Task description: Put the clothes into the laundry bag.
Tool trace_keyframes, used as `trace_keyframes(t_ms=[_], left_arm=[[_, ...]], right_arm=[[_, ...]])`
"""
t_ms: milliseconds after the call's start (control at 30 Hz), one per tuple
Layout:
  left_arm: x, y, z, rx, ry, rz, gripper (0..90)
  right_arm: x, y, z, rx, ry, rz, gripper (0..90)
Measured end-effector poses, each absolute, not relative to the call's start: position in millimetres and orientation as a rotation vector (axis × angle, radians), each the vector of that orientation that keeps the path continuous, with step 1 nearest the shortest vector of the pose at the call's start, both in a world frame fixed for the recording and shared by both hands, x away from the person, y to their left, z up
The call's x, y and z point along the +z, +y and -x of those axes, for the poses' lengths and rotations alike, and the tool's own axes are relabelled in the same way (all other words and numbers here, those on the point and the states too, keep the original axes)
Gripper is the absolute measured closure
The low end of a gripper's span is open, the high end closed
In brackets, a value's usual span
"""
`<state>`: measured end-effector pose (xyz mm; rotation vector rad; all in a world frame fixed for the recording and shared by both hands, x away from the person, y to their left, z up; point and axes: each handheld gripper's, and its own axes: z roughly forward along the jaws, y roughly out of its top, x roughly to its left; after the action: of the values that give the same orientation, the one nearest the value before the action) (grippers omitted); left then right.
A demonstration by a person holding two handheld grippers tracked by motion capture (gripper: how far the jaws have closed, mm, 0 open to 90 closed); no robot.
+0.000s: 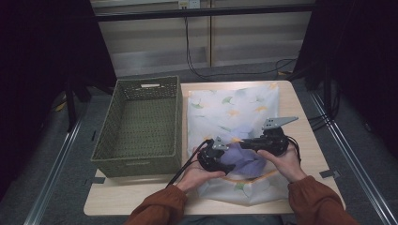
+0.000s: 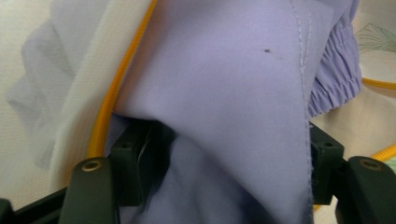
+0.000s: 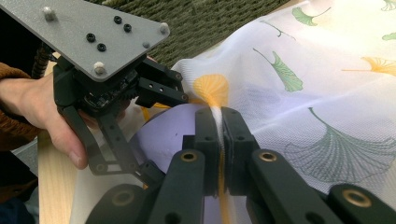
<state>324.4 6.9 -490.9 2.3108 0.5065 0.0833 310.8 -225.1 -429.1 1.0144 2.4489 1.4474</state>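
Observation:
A white mesh bag (image 1: pixel 230 110) printed with green and yellow leaves lies on the table, its yellow-trimmed mouth toward me. A lilac garment (image 1: pixel 246 161) bulges inside that mouth. My right gripper (image 3: pixel 219 126) is shut on the bag's upper edge, with a strip of mesh pinched between its pads. In the high view my right gripper (image 1: pixel 241 143) points left at the bag's mouth. My left gripper (image 2: pixel 229 163) reaches into the bag, jaws apart. The lilac garment (image 2: pixel 224 84) drapes between them, with a dark gap beside the left pad. The yellow trim (image 2: pixel 112 98) runs along the left.
A green woven basket (image 1: pixel 141 126) stands empty at the left of the wooden table (image 1: pixel 141 197), close beside the bag. Cables trail over the floor behind the table. Dark curtains stand on both sides.

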Motion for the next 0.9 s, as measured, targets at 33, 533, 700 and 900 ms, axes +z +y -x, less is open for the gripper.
trace_keyframes(t_ms=[33, 533, 700, 900], left_arm=[[-490.1, 7.8, -324.8, 0.079, 0.485, -2.335, 31.5], [-486.9, 15.9, -317.4, 0.091, 0.490, -2.330, 33.0], [-495.7, 4.8, -309.3, 0.200, 0.428, -2.392, 31.1], [-493.6, -0.9, -304.8, 0.264, 0.447, -2.384, 52.3]], right_arm=[[-429.6, -224.9, -311.1, 1.445, 2.453, -1.016, 87.1], [-432.0, -224.9, -311.6, 1.437, 2.458, -1.020, 87.0], [-432.2, -224.0, -312.0, 1.432, 2.462, -1.017, 87.0], [-431.3, -223.2, -311.4, 1.437, 2.459, -1.010, 87.3]])
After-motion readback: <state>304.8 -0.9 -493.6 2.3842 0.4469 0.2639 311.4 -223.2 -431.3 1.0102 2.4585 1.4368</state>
